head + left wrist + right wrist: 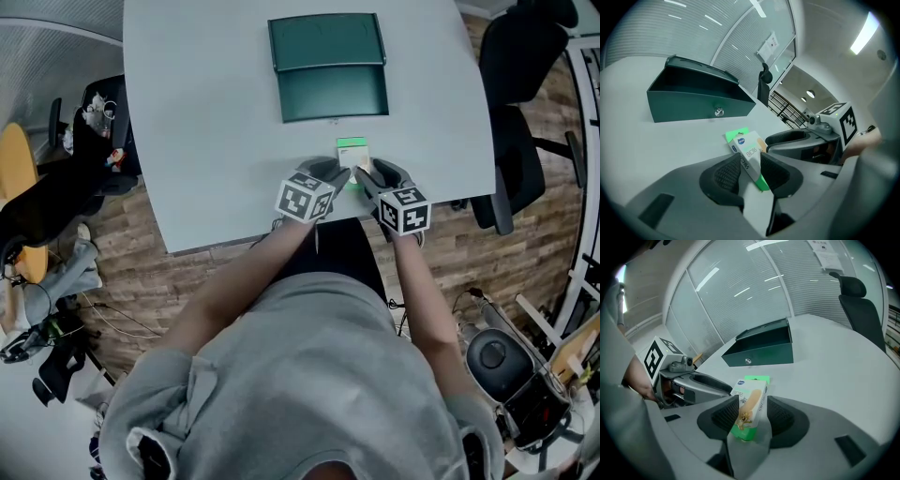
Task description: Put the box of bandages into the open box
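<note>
- The bandage box [352, 157] is on the bench [206, 122], close to the near edge. It is well apart from the dark green open box [330, 94] farther back.
- The left gripper [336, 173] and the right gripper [372, 176] point at the bandage box from either side.
- The left fingers [725, 174] are spread wide. The bandage box shows in the gap and they do not seem to squeeze it.
- The right fingers [783, 416] are spread wide too, with a bit of bench showing beside the bandage box. Nothing is held.
- To do this step well, I think one gripper should slide forward until the long sides sit between its fingers. Then it should squeeze gently so the thin card does not bend.
- The other gripper should back away so the two do not bump.
- After that, lift it over the front wall with the small shiny knob [719, 112] and set it down inside.
- The near end of the bandage box is hidden behind the fingers in both gripper views.
- The print on it is too small to read.
- The inside of the open box is dark, so its floor is hard to see.
</note>
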{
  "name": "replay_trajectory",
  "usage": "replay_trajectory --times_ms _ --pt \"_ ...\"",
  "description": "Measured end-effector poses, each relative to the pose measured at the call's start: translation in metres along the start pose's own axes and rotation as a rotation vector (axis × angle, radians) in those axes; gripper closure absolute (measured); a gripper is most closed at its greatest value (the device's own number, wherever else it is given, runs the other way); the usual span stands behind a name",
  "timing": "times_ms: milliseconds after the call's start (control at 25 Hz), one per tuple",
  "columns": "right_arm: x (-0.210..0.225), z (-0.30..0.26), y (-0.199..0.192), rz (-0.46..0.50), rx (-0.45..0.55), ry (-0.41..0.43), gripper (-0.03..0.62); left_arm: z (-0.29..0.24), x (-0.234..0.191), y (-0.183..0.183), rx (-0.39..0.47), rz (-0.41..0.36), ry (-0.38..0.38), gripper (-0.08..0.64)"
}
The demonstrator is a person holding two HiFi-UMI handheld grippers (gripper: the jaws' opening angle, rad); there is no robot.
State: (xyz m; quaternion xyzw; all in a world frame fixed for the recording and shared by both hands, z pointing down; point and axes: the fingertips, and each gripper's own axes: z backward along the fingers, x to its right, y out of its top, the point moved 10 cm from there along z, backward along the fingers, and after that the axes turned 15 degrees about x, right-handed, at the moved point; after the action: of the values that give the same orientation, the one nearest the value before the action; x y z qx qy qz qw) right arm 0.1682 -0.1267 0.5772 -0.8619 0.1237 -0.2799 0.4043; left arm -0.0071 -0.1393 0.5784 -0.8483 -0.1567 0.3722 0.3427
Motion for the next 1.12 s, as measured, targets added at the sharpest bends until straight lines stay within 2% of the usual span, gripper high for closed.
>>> replay_trajectory --times_ms 80,280,520,640,760,920,1120 --pt "-0.001 -0.002 -0.001 -0.005 -0.009 0.006 0.413 -0.002 0.001 -0.001 -0.023 -0.009 0.015 0.439" --pt "-0.005 -0.002 0.001 -0.018 -0.012 0.018 0.413 -0.002 0.000 -0.003 -0.030 -0.006 0.020 0.439" --pt "-0.008 0.003 0.008 -0.073 0.036 0.054 0.430 0.005 -0.007 -0.002 -0.018 0.032 0.010 0.451" --pt "-0.011 0.006 0.009 -0.095 0.057 0.091 0.440 0.009 -0.011 -0.004 0.001 0.054 0.000 0.482" --pt "-0.016 0.007 0.011 -0.103 0.077 0.142 0.477 0.009 -0.011 -0.003 -0.002 0.045 -0.006 0.506" --pt "-0.017 0.006 0.011 -0.056 0.060 0.097 0.477 0.008 -0.011 -0.002 -0.011 0.044 -0.011 0.509" --pt "-0.008 0.009 0.009 -0.094 0.044 0.051 0.477 0.013 -0.017 0.000 -0.004 0.066 -0.023 0.522"
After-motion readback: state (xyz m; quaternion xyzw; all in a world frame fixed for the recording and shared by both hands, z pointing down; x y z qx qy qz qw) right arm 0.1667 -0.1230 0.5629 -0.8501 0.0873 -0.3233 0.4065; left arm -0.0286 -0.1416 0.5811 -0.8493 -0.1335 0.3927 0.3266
